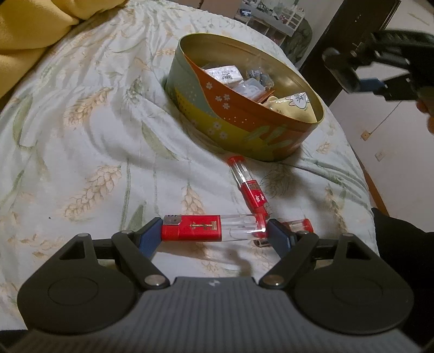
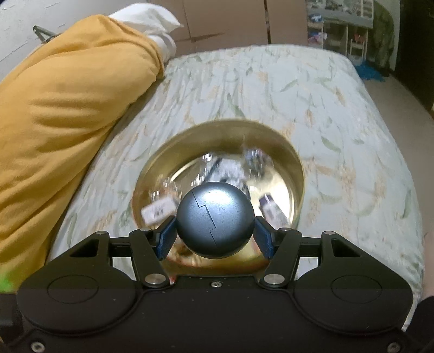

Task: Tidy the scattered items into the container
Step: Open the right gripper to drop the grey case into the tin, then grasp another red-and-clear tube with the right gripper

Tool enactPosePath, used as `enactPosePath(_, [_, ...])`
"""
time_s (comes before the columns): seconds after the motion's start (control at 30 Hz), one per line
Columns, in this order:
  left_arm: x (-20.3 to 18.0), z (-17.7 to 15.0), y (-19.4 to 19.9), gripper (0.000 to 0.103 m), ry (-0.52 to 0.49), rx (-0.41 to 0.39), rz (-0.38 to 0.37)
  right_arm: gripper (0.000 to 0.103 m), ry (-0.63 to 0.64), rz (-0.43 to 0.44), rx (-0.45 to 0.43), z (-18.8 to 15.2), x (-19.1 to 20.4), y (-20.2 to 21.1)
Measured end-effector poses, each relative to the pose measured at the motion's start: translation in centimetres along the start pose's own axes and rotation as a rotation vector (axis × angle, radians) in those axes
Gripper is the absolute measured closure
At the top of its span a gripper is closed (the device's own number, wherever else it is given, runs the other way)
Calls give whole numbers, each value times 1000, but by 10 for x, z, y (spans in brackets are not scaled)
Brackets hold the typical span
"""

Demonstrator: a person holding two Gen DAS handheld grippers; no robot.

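Two claws, each clenched on something.
Left gripper (image 1: 214,230) grips a lighter (image 1: 211,230); only the right view shows the right gripper (image 2: 215,233) clamping a dark ball (image 2: 215,220), seemingly above the tin (image 2: 298,173).

Lighters before the tin, ball over it

The left gripper (image 1: 214,230) spans a lighter (image 1: 211,227); two lighters (image 1: 251,188) lie beyond, then the tin (image 1: 244,119). The right gripper (image 2: 215,233) holds a ball (image 2: 215,220) above the tin (image 2: 297,173).

1. We see a bed under a pale bedspread (image 2: 339,114) printed with wheat ears and green leaves.
2. A mustard-yellow blanket (image 2: 62,114) lies bunched along one edge, a white pillow (image 2: 152,16) behind it.
3. Cluttered shelving (image 2: 350,32) and brown cardboard boxes (image 2: 230,19) stand beyond the bed.
4. A dark door (image 1: 350,35) adjoins a light wall.
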State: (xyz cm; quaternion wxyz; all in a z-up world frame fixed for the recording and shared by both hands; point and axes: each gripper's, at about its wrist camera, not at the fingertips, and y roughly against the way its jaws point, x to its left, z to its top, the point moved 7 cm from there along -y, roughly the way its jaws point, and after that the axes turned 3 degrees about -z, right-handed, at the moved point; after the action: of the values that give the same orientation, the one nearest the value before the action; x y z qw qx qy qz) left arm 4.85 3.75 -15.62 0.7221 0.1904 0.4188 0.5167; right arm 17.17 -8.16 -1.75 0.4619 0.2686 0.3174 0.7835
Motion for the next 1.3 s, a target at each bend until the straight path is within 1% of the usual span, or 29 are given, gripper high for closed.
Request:
enactPosePath(0.03, [0, 0, 0, 20, 1, -1, -2, 16, -2, -16, -9, 3, 1, 0])
enactPosePath(0.07, [0, 0, 0, 20, 2, -2, -3, 7, -5, -35, -20, 5, 2, 1])
enactPosePath(0.1, [1, 1, 0, 20, 3, -2, -4, 2, -5, -46, -40, 5, 3, 4])
enactPosePath(0.17, [1, 1, 0, 20, 5, -2, -7, 3, 13, -36, -43, 1, 7, 8])
enactPosePath(0.27, [0, 1, -1, 20, 6, 1, -9, 3, 4, -26, 3, -15, 9, 7])
enactPosePath(0.43, [0, 1, -1, 20, 6, 1, -9, 3, -60, 10, 102, -51, 3, 0])
enactPosePath(0.63, [1, 1, 0, 20, 3, -2, -7, 3, -72, 3, 174, -92, 5, -7])
enactPosePath(0.77, [7, 4, 5, 20, 47, -32, -7, 3, -91, 3, 225, -122, 8, -17])
enactPosePath(0.87, [14, 5, 7, 20, 92, -44, -8, 3, -71, -5, 262, -142, 14, -25])
enactPosePath(1.07, [19, 7, 12, 20, 114, -66, -3, 3, -47, -9, 304, -165, 25, -39])
enactPosePath(1.3, [25, 9, 17, 20, 161, -96, -2, 3, -31, -22, 333, -180, 37, -52])
